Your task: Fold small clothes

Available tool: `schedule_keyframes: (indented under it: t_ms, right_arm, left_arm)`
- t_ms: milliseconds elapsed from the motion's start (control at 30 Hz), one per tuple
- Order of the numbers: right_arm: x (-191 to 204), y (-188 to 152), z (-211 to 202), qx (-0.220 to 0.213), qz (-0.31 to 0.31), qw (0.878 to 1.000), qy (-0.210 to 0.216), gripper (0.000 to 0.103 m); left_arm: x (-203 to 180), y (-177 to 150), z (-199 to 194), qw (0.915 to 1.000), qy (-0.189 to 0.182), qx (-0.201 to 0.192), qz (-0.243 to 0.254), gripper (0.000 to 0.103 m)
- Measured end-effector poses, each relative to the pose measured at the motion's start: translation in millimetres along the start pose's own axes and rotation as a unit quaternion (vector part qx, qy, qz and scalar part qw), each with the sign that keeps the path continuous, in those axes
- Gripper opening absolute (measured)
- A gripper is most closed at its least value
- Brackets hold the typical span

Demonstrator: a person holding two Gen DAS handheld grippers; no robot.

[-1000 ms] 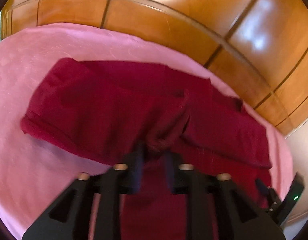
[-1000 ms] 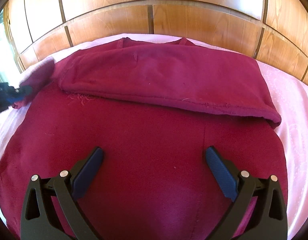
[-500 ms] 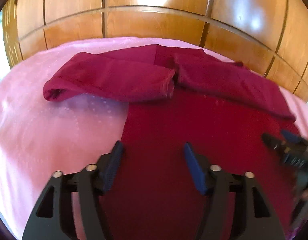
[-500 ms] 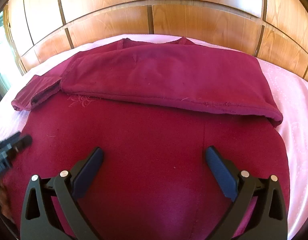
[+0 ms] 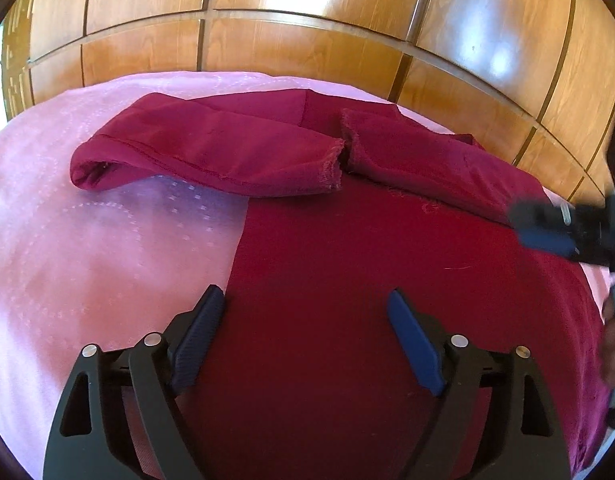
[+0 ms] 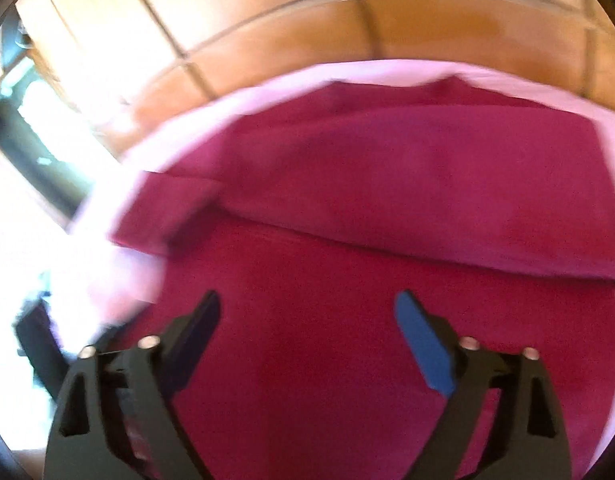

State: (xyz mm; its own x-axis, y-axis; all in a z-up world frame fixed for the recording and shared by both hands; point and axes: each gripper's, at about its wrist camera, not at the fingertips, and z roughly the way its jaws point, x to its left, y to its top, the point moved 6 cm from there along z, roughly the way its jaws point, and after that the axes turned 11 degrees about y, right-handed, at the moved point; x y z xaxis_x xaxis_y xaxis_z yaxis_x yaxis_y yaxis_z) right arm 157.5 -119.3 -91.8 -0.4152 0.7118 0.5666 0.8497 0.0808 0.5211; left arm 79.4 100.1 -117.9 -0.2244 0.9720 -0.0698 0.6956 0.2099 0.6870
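Note:
A dark red garment [image 5: 367, 264] lies flat on the pink sheet [image 5: 87, 240], both sleeves folded inward across its upper part. The left sleeve [image 5: 211, 156] ends near the middle, touching the right sleeve [image 5: 439, 168]. My left gripper [image 5: 305, 320] is open and empty, just above the garment's lower left edge. The right gripper's blue fingers [image 5: 547, 236] show blurred at the right edge of the left wrist view. In the right wrist view, which is blurred, my right gripper [image 6: 307, 320] is open and empty over the garment [image 6: 387, 272].
A wooden panelled wall [image 5: 307, 40] stands right behind the bed. The pink sheet [image 6: 139, 272] extends to the left of the garment. A bright window area [image 6: 35, 120] and dark furniture lie at the far left of the right wrist view.
My left gripper let go of the left sleeve, opened and drew back to the garment's lower left edge. My right gripper has swung left and moves fast, blurring its view.

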Motion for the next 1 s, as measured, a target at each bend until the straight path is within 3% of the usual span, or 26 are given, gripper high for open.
schedule_keyframes:
  t_ms: [200,300,333,367,467,633,767,900,1000]
  right_arm:
    - [44.9,31.9,68.3,0.070,0.062,0.988,0.123,0.077]
    - [48.2,41.4,108.4,0.095,0.089,0.985,0.118,0.075]
    - [46.8,42.1,120.1,0.104,0.100,0.983,0.111,0.062]
    - [45.7,42.9,132.2,0.110,0.106,0.983,0.102,0.041]
    - [51.2,48.3,145.3,0.105,0.077,0.989,0.068,0.005]
    - [99.0,76.2,103.4,0.034,-0.031,0.998,0.050,0.004]
    - [136.8,106.1,33.8,-0.047,-0.125,0.991,0.034,0.004]
    - [128.3,123.2,-26.4,-0.099,-0.147,0.984,0.008,0.004]
    - [89.1,122.7,-63.1,-0.122,-0.120,0.985,-0.021,0.004]
  left_arm:
    - [0.0,0.5,-0.8,1.0000,-0.006,-0.003,-0.004,0.083]
    - [-0.4,0.1,-1.2,0.9999,-0.010,-0.004,-0.006,0.084]
    - [-0.3,0.0,-1.0,0.9999,-0.011,-0.004,-0.007,0.084]
    - [-0.5,-0.2,-1.0,0.9999,-0.013,-0.004,-0.007,0.085]
    - [0.4,-1.2,-1.3,0.9998,-0.016,-0.004,-0.008,0.086]
    - [0.8,-1.9,-1.9,0.9998,-0.016,-0.004,-0.008,0.086]
    - [-0.8,-1.1,-1.8,0.9999,-0.012,-0.003,-0.006,0.086]
    - [-4.2,-1.7,-0.9,1.0000,-0.008,-0.002,-0.002,0.086]
    - [-7.6,-1.2,-1.3,1.0000,-0.006,-0.001,0.001,0.086]
